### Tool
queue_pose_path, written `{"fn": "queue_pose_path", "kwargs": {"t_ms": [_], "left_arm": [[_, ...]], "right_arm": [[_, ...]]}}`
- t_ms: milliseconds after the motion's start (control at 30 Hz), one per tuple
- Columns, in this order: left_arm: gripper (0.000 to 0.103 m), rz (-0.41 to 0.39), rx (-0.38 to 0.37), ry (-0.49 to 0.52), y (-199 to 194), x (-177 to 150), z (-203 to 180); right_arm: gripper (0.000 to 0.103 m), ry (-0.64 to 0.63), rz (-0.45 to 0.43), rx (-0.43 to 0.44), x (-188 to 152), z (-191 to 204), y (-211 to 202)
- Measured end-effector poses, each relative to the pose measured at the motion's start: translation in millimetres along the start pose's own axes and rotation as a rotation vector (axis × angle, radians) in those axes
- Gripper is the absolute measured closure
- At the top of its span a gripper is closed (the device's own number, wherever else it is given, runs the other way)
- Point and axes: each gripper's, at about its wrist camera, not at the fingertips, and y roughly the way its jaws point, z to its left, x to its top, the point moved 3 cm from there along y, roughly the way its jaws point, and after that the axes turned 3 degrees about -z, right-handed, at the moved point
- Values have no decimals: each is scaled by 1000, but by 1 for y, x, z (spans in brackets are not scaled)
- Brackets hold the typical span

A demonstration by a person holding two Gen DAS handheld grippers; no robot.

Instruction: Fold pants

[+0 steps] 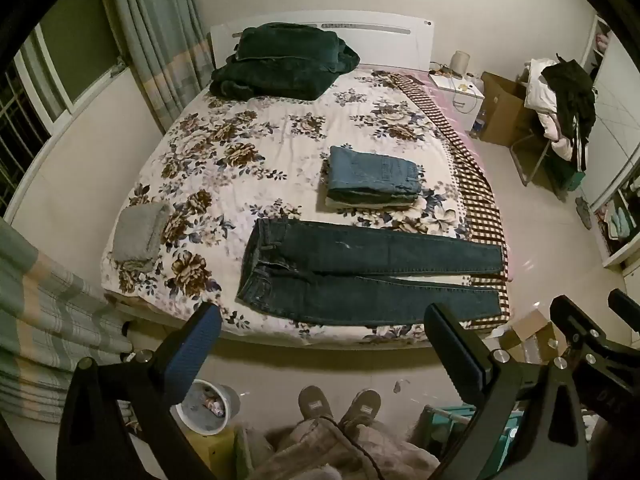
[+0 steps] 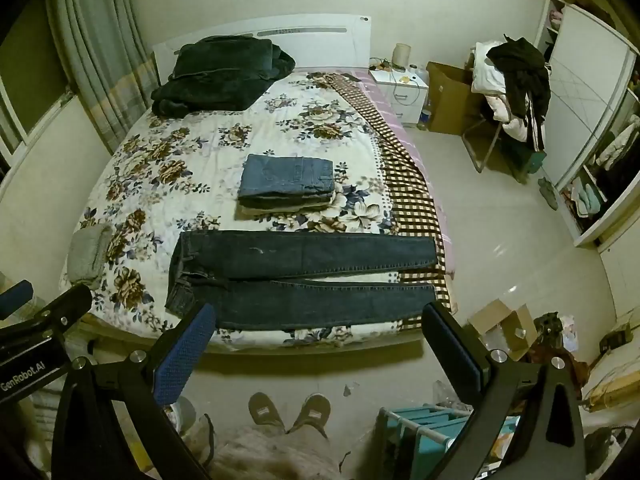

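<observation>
We hold the left gripper and the right gripper above the bed's near edge, jaws wide open and empty. Only the left view shows the white bin by our slippers. The dark jeans lie flat across the bed, waistband left, legs side by side.

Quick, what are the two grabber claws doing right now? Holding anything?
Left gripper: open, holding nothing, above the bed's edge.
Right gripper: open, holding nothing, near the dark jeans.
</observation>
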Motion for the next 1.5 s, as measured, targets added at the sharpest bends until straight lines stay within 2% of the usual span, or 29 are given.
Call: {"fn": "queue_pose_path", "kwargs": {"t_ms": [1500], "left_arm": [[0,4,-10,-11,0,-1,-4]], "right_arm": [[0,-3,14,3,4,4,3]]}}
